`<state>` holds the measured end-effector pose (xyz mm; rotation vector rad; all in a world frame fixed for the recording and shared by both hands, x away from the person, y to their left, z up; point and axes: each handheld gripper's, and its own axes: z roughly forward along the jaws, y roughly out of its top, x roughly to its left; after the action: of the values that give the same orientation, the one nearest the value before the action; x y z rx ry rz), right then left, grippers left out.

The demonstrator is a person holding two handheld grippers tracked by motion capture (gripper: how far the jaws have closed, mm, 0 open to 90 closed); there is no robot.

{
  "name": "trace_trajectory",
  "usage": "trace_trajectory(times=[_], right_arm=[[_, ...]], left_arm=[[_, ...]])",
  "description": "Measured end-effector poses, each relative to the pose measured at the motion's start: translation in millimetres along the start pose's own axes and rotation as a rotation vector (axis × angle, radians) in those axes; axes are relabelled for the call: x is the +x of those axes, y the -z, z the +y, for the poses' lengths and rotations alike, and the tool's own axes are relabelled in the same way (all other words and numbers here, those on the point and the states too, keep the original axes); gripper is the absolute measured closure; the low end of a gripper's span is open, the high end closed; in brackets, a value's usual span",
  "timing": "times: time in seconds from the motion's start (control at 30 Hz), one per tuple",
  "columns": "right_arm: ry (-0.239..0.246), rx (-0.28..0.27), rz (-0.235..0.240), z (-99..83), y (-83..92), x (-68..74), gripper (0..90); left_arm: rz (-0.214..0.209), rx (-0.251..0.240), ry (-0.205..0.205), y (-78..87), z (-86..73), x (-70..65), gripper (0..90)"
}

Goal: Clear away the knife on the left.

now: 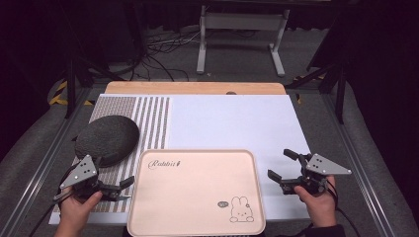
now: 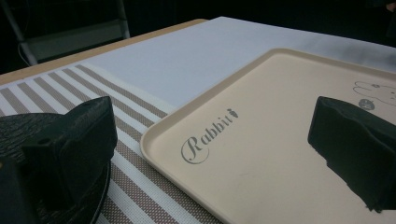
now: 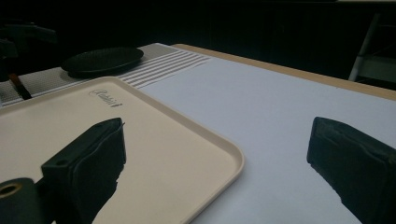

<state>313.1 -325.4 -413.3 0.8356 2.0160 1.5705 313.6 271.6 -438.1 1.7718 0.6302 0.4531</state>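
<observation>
both grippers, l [image 1: 126,189] & r [image 1: 281,164], jaws apart, flank tray [image 1: 197,217]; dark pad [image 1: 107,138] behind l.

Beige tray [image 2: 280,154] lettered "Rabbit", striped mat [image 2: 93,88] beside it, white sheet [image 2: 201,51] beyond, black jaws parted

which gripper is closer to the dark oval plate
Left. The left gripper sits just in front of the dark oval plate, on the striped mat. The right gripper is across the pink tray, over the white sheet, far from the plate.
</observation>
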Motion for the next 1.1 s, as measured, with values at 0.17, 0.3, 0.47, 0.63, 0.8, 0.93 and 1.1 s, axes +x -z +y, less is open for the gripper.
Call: trace_trajectory(times=[0.17, 0.3, 0.47, 0.63, 0.8, 0.93, 1.1], right_arm=[[0.006, 0.015, 0.011, -0.7, -2.1, 0.6, 6.7], [0.004, 0.015, 0.016, -0.7, -2.4, 0.7, 6.7], [0.0, 0.011, 0.015, -1.0, -2.0, 0.5, 6.7], [-0.005, 0.01, 0.018, -1.2, -2.1, 0.0, 6.6], [-0.007, 0.008, 0.018, -1.1, -2.2, -1.2, 6.6], [-0.009, 0.005, 0.018, -0.8, -2.4, -1.7, 6.6], [-0.013, 0.011, 0.017, -1.1, -3.4, -2.7, 6.5]], left_arm=[[0.003, 0.0, 0.011, 1.0, 0.2, 0.0, 2.7], [0.001, -0.002, 0.009, 1.4, 0.0, 0.9, 2.5], [-0.005, -0.007, 0.015, 2.2, 0.8, 1.3, 1.7], [-0.029, 0.02, 0.018, 1.3, 1.9, 1.3, 2.4], [-0.056, 0.041, 0.018, 1.2, 8.6, 2.6, 3.6], [-0.057, 0.078, -0.012, 4.0, 16.3, 3.9, 5.1], [-0.057, 0.132, -0.05, 8.5, 23.0, 4.7, 6.1]])
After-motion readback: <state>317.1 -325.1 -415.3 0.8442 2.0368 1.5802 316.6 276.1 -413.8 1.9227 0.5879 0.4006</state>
